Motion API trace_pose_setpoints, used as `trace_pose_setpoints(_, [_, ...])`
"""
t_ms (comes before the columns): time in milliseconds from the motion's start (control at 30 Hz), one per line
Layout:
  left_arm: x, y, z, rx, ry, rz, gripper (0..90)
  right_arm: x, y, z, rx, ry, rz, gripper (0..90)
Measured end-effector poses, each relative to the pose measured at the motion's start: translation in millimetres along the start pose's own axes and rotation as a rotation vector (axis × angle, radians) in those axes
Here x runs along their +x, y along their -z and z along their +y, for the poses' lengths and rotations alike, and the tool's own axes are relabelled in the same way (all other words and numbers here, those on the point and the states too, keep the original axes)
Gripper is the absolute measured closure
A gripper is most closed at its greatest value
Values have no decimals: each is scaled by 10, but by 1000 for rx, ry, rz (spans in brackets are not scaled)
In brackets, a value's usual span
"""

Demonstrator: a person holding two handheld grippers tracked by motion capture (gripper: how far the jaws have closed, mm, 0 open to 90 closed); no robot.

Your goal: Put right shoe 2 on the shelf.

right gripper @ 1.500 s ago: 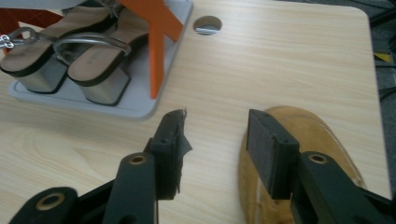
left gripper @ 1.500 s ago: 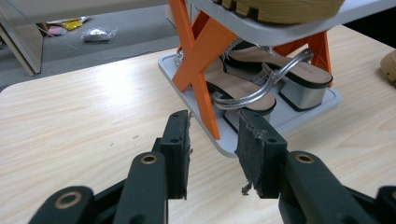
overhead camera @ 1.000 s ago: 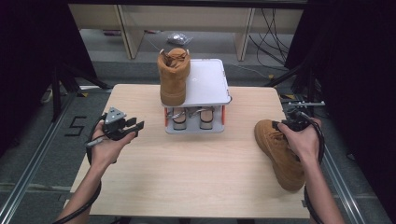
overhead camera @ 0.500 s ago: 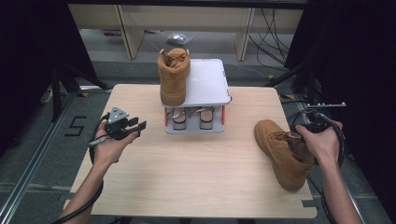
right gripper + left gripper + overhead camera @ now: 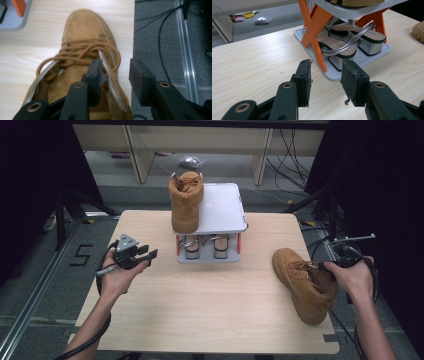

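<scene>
A tan lace-up boot (image 5: 297, 277) lies near the table's right edge, toe pointing away from me. My right gripper (image 5: 322, 266) is open at its collar. In the right gripper view (image 5: 115, 63), one jaw sits inside the boot (image 5: 85, 32) opening and the other outside the collar wall. A matching boot (image 5: 186, 200) stands upright on the top shelf of a grey and orange shoe rack (image 5: 222, 207). My left gripper (image 5: 146, 252) hovers open and empty left of the rack, its jaws (image 5: 325, 65) facing the rack's base (image 5: 372, 53).
Silver-heeled sandals (image 5: 202, 245) (image 5: 342, 47) fill the rack's lower tier. The wooden table (image 5: 215, 310) ends just right of the lying boot, with cables (image 5: 160, 30) and a metal rail (image 5: 186, 50) on the floor below. A plastic bag (image 5: 191, 160) lies behind the table.
My right hand and gripper have shifted to the right, toward the table's edge, while the lying boot has stayed about where it was. The left gripper has barely moved.
</scene>
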State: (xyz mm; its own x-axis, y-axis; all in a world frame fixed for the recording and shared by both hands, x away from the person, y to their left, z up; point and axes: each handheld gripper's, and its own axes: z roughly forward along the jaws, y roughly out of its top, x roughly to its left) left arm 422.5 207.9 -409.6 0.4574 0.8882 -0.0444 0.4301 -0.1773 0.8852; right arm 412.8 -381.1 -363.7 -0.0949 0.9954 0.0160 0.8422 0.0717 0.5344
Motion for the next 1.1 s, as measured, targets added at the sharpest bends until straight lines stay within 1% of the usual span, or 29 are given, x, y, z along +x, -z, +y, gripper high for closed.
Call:
trace_pose_setpoints(33, [-1, 0, -2, 1, 0, -1, 588, -17, -9, -1, 14, 23, 3, 636])
trace_pose_setpoints(100, [-1, -2, -5, 2, -3, -5, 586, -16, -28, -7, 24, 24, 10, 637])
trace_pose_setpoints(133, [-1, -2, -6, 3, -4, -5, 585, 38, -53, -28, 15, -35, 9, 639])
trace_pose_setpoints(167, [-1, -3, -8, 3, -4, -5, 585, 23, -60, -26, 38, -10, 17, 641])
trace_pose_setpoints(200, [-1, -2, -9, 3, -4, -5, 584, 3, -54, -16, 66, 24, 9, 644])
trace_pose_setpoints(233, [0, -2, -10, 3, -5, -5, 584, 14, -46, -16, 93, 3, 16, 646])
trace_pose_setpoints(267, [0, -1, -11, 3, -4, -5, 584, 59, -35, -15, 123, -62, 23, 647])
trace_pose_setpoints(300, [1, 0, -12, 2, -3, -4, 584, 17, -50, -13, 120, -13, 22, 649])
trace_pose_setpoints(367, [2, 4, -12, 2, -1, -3, 584, 8, -65, -13, 127, -9, 22, 653])
trace_pose_setpoints(400, [5, 6, -13, 2, -2, -3, 584, 14, -75, -12, 127, -20, 20, 656])
trace_pose_setpoints(433, [8, 8, -15, 2, -3, -4, 584, 8, -76, -13, 140, -15, 25, 658])
trace_pose_setpoints(467, [8, 6, -18, 2, -2, -4, 584, 6, -90, -15, 134, -17, 22, 660])
trace_pose_setpoints(500, [12, 4, -21, 0, -1, -9, 583, 7, -92, -17, 142, -19, 23, 661])
trace_pose_setpoints(533, [11, 7, -22, 2, -4, -3, 583, 36, -90, -20, 159, -56, 21, 664])
trace_pose_setpoints(567, [12, 5, -23, 1, -3, -5, 584, 35, -101, -21, 148, -57, 14, 668])
trace_pose_setpoints(600, [12, 5, -24, 1, -3, -4, 584, 29, -102, -19, 161, -50, 19, 671])
trace_pose_setpoints(633, [11, 5, -24, 1, -3, -5, 584, 4, -115, -22, 150, -19, 24, 674])
trace_pose_setpoints(667, [9, 5, -24, 1, -3, -5, 584, 1, -123, -20, 150, -13, 11, 679])
trace_pose_setpoints(700, [8, 5, -24, 1, -3, -5, 583, 7, -121, -21, 167, -16, 15, 682])
trace_pose_setpoints(733, [6, 3, -25, 1, -2, -6, 584, -2, -136, -25, 167, -6, 25, 686])
trace_pose_setpoints(767, [4, 1, -27, 0, -2, -6, 584, -4, -146, -25, 169, 3, 21, 687])
trace_pose_setpoints(800, [3, 1, -28, 1, -1, -6, 584, 21, -154, -25, 178, -19, 15, 690])
trace_pose_setpoints(833, [1, -1, -29, 1, -2, -6, 584, 16, -154, -23, 182, -7, 12, 694])
trace_pose_setpoints(867, [0, -1, -30, 1, -2, -6, 584, 41, -160, -26, 197, -40, 16, 697])
trace_pose_setpoints(900, [0, -1, -31, 1, -2, -6, 584, 4, -171, -23, 182, 7, 18, 699])
trace_pose_setpoints(933, [0, -1, -32, 3, -2, -6, 584, 10, -171, -20, 191, 0, 20, 702])
trace_pose_setpoints(1033, [5, -3, -38, 5, -1, -9, 584, 4, -177, -18, 197, 6, 22, 717])
trace_pose_setpoints(1067, [7, -2, -41, 6, 0, -9, 585, 16, -181, -22, 197, -14, 22, 721])
trace_pose_setpoints(1100, [8, 0, -42, 7, -2, -9, 585, 32, -178, -18, 211, -41, 19, 725])
